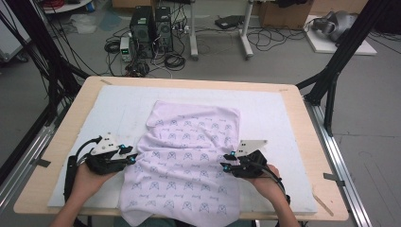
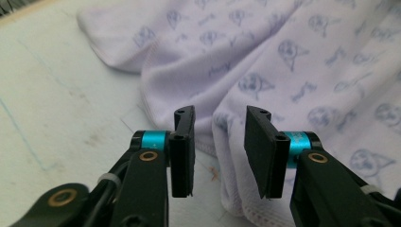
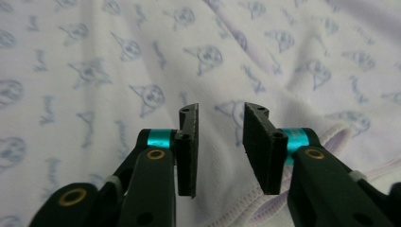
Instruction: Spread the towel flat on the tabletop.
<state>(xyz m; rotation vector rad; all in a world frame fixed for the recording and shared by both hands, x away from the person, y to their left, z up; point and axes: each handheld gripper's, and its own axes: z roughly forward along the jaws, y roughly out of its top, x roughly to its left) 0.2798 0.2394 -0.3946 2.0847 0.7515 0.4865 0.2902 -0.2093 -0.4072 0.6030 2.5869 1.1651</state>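
A thin, limp printed cloth (image 1: 187, 156) is spread rumpled on the tabletop (image 1: 293, 123), its near end hanging over the edge. It is judged light and best pinched at the stitched side hems. The left claw (image 1: 134, 158) and right claw (image 1: 226, 162) stand parted at those hems, nothing gripped.

even, soft overhead light with faint shadows and no glare; the high view is grainy, while both gripper views blur toward their far edges.
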